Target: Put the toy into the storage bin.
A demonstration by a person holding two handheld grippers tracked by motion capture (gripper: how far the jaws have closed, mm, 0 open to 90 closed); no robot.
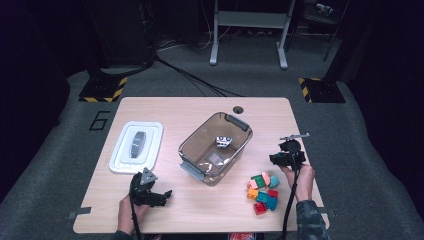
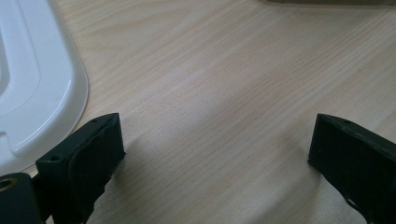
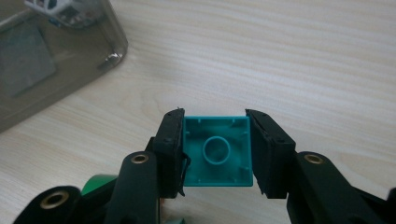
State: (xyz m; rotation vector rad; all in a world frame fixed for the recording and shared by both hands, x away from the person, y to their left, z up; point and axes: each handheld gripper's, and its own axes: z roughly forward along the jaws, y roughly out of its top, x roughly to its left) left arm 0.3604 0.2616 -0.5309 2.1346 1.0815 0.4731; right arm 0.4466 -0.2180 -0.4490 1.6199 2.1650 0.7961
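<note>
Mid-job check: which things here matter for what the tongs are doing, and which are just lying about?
In the job:
- teal brick, clamped in the right tongs
- pile of bricks
- clear bin
- left tongs, open over the table

Lying about:
- white lid

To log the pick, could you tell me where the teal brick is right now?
The teal brick sits clamped in the right tongs, over the table right of the bin.

high: above, whole table (image 1: pixel 150 107) | gripper views: close, tabletop; bin (image 3: pixel 28 70) perhaps shared
</note>
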